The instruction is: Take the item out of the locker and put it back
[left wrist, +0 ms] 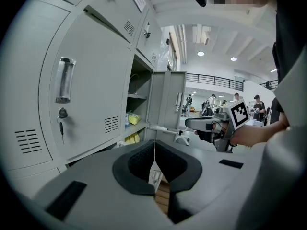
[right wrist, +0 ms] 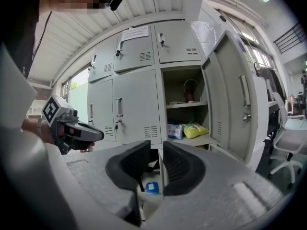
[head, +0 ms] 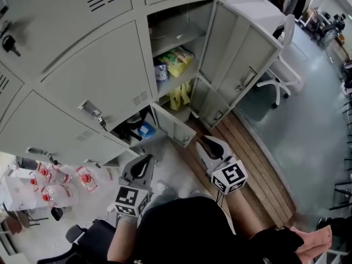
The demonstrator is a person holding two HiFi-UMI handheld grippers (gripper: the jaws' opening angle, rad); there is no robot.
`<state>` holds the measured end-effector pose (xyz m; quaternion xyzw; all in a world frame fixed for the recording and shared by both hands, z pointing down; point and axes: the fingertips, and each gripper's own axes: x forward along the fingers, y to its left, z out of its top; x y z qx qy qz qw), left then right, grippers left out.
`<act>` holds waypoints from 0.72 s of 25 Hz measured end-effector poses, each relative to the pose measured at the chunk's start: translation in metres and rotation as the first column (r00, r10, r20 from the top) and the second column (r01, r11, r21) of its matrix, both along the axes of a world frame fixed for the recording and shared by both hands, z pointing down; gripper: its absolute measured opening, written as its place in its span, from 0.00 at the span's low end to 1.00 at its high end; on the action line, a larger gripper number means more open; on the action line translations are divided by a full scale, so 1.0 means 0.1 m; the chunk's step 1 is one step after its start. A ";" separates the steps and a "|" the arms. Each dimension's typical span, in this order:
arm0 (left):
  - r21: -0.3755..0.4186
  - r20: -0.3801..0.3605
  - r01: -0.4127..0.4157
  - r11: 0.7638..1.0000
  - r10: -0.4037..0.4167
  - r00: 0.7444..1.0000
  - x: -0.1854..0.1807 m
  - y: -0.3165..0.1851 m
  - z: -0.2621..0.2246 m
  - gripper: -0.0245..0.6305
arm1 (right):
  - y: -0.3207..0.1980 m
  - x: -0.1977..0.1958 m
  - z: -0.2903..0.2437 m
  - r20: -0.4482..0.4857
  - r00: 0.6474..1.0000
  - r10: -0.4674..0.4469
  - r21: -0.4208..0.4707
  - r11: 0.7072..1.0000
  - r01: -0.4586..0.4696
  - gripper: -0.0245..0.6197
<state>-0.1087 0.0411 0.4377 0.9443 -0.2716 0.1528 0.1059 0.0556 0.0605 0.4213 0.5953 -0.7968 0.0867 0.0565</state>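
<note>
We log grey lockers [head: 88, 76], one door [head: 236, 56] open, wooden floor strip [head: 256, 166], swivel chair [head: 283, 62]. Our left claw [left wrist: 154, 145] clenched, empty; right claw [right wrist: 161, 150] slightly parted, empty. Contents of lower compartment [head: 137, 130] unclear.

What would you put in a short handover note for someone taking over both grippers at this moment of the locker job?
Left gripper: shut, empty, held in front of the lockers.
Right gripper: jaws slightly apart, empty, pointing at the open locker.
Things: a yellow packet and a blue-and-white packet lie side by side on the locker's shelf; the locker door stands wide open.
Done: door is open; neither gripper holds an item.
Left: probably reach in, take an item out, then put it back on the shelf.
</note>
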 end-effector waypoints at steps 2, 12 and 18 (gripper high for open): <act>-0.003 0.003 -0.017 1.000 0.017 1.000 -0.10 -0.10 0.03 0.06 | -0.12 -0.08 0.01 -0.013 1.000 0.016 -0.001 1.000 -0.016 0.16; -0.041 0.008 -0.057 0.998 0.057 0.998 -0.44 -0.41 0.13 0.06 | -0.62 -0.30 0.09 -0.053 0.996 0.071 -0.012 0.997 -0.072 0.16; -0.033 0.013 -0.038 0.999 0.038 0.999 -0.45 -0.54 0.14 0.06 | -0.90 -0.18 0.08 -0.070 0.995 0.075 -0.021 0.997 -0.077 0.16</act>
